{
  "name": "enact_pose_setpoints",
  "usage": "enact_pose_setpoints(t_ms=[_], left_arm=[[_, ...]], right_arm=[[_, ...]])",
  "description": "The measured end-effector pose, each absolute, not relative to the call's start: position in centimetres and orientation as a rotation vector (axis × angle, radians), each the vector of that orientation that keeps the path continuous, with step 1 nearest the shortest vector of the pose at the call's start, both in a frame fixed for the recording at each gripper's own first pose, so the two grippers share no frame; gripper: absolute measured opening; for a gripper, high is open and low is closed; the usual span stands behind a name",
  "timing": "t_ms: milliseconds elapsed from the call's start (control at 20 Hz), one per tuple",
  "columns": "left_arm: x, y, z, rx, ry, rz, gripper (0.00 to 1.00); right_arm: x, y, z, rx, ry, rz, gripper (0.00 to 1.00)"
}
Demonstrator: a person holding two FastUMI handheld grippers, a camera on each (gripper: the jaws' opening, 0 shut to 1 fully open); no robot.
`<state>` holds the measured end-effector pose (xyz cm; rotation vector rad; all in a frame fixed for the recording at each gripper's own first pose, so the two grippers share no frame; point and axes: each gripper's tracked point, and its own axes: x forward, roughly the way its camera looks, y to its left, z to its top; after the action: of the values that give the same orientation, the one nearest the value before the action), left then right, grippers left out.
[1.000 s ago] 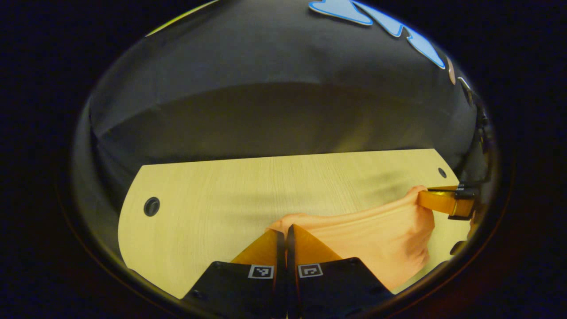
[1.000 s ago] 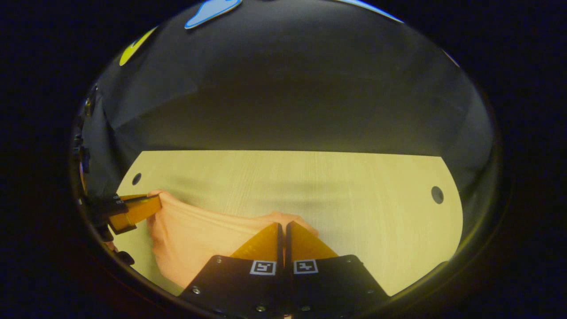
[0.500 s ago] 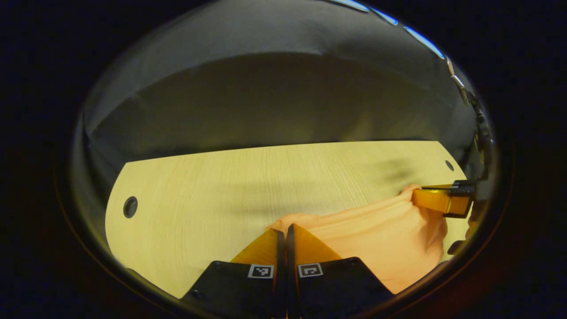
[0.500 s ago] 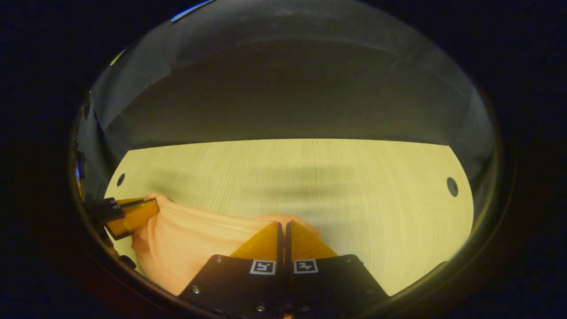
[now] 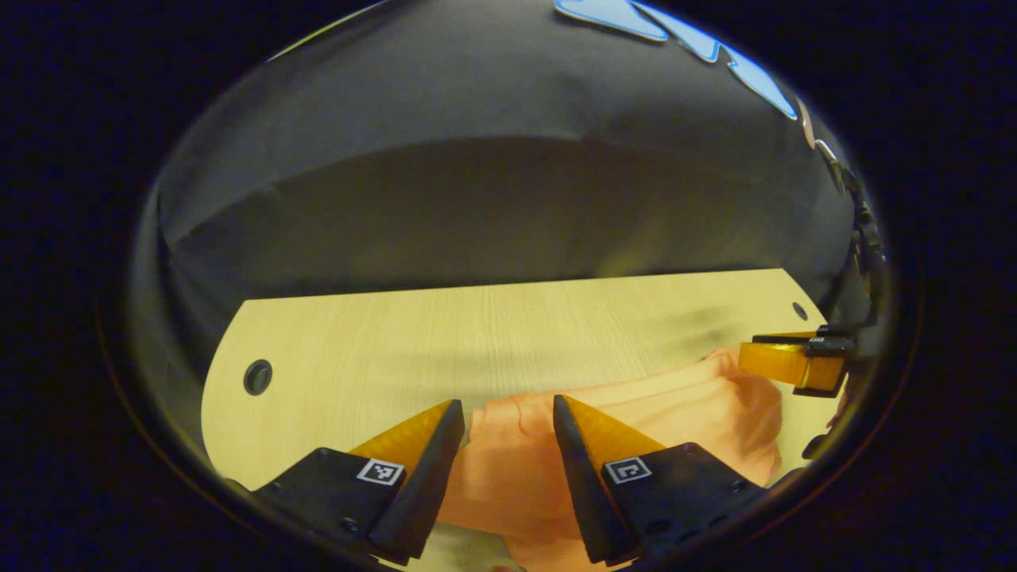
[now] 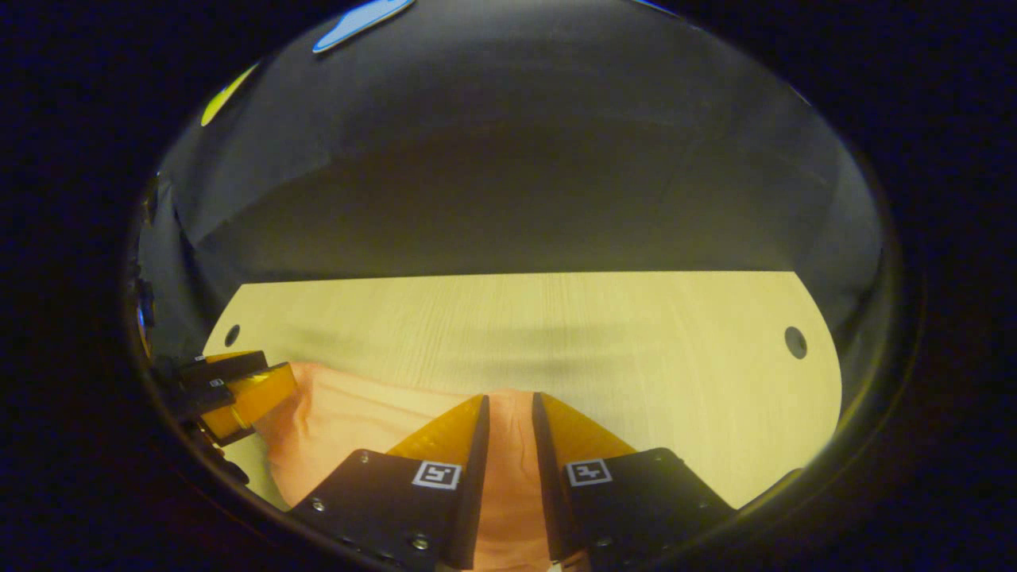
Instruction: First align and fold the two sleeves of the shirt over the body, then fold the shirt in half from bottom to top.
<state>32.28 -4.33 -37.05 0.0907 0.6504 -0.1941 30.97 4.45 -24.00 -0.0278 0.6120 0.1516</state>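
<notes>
Both of our grippers have let go since the earlier frames: half a second ago each pair of fingers was pinched together on the cloth, and now they stand apart. In the left gripper view our left gripper (image 5: 508, 417) has its fingers spread wide, with the soft peach-orange fabric shirt (image 5: 636, 421) lying between and beyond them, touching neither that we can see. In the right gripper view our right gripper (image 6: 508, 413) is parted more narrowly, a strip of shirt showing in the gap, and again nothing is clamped.

The shirt rests bunched along the near edge of the pale wood-grain table (image 5: 477, 334), stretching from one gripper to the other. Its far edge now sags onto the table where before it was pulled taut and lifted between us. We judge this to be the release after carrying a fold over: the cloth has been laid down so it can settle flat. Which fold it is, sleeve or bottom-to-top, we cannot tell from here. The far half of the table lies bare, with a round cable hole (image 5: 257, 376) at its left side.
</notes>
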Motion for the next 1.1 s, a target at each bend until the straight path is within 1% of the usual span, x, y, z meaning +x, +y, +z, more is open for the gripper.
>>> enact_pose_setpoints(t_ms=[150,200,250,300,350,400,450,500,550,600,650,700,750,850,900,950,1000,1050,1100], left_arm=[[29.9,-4.4,-33.2,0.105,0.614,-0.207,0.73],[28.9,-4.4,-32.1,0.099,0.609,-0.212,0.77],[27.8,-4.5,-30.9,0.093,0.602,-0.213,0.77],[26.8,-4.3,-29.4,0.087,0.59,-0.214,0.8],[25.5,-4.0,-27.9,0.083,0.582,-0.216,0.8],[24.3,-3.7,-26.8,0.079,0.574,-0.219,0.73],[22.8,-3.5,-25.7,0.077,0.564,-0.218,0.77],[21.3,-3.2,-24.5,0.074,0.553,-0.216,0.73],[19.3,-3.5,-23.1,0.072,0.539,-0.212,0.73],[18.0,-3.5,-22.1,0.071,0.527,-0.209,0.77],[16.7,-3.7,-20.9,0.071,0.515,-0.209,0.77],[15.0,-3.7,-19.6,0.07,0.505,-0.205,0.72],[12.7,-3.6,-17.9,0.065,0.479,-0.2,0.72],[9.7,-3.4,-15.7,0.051,0.448,-0.198,0.72],[8.3,-3.5,-14.8,0.045,0.435,-0.199,0.76],[7.2,-3.5,-14.3,0.047,0.428,-0.2,0.72],[6.0,-3.4,-13.8,0.053,0.422,-0.198,0.76],[4.8,-3.7,-13.4,0.055,0.416,-0.2,0.76],[3.8,-3.8,-13.1,0.054,0.412,-0.202,0.72]], right_arm=[[28.8,4.3,-21.1,-0.056,0.571,0.155,0.34],[27.8,4.9,-20.0,-0.059,0.563,0.161,0.34],[26.8,5.4,-18.9,-0.057,0.553,0.167,0.34],[25.7,5.7,-18.1,-0.054,0.542,0.171,0.3],[24.3,5.8,-17.2,-0.05,0.532,0.177,0.34],[22.9,5.5,-16.2,-0.045,0.52,0.183,0.3],[21.5,5.3,-15.4,-0.046,0.506,0.189,0.34],[19.7,4.9,-14.4,-0.051,0.495,0.192,0.34],[17.2,4.7,-12.9,-0.06,0.475,0.198,0.34],[15.5,4.7,-11.9,-0.066,0.457,0.203,0.34],[13.8,4.9,-11.0,-0.075,0.442,0.208,0.34],[12.2,5.0,-10.1,-0.086,0.426,0.21,0.34],[10.2,5.0,-9.0,-0.096,0.403,0.213,0.34],[7.5,5.0,-8.1,-0.096,0.368,0.221,0.34],[6.2,5.0,-7.6,-0.093,0.356,0.224,0.34],[5.4,5.4,-8.3,-0.087,0.351,0.228,0.29],[4.3,5.5,-8.2,-0.084,0.344,0.23,0.3],[3.3,5.7,-8.0,-0.081,0.339,0.232,0.3],[2.3,5.8,-8.0,-0.078,0.334,0.235,0.33]])
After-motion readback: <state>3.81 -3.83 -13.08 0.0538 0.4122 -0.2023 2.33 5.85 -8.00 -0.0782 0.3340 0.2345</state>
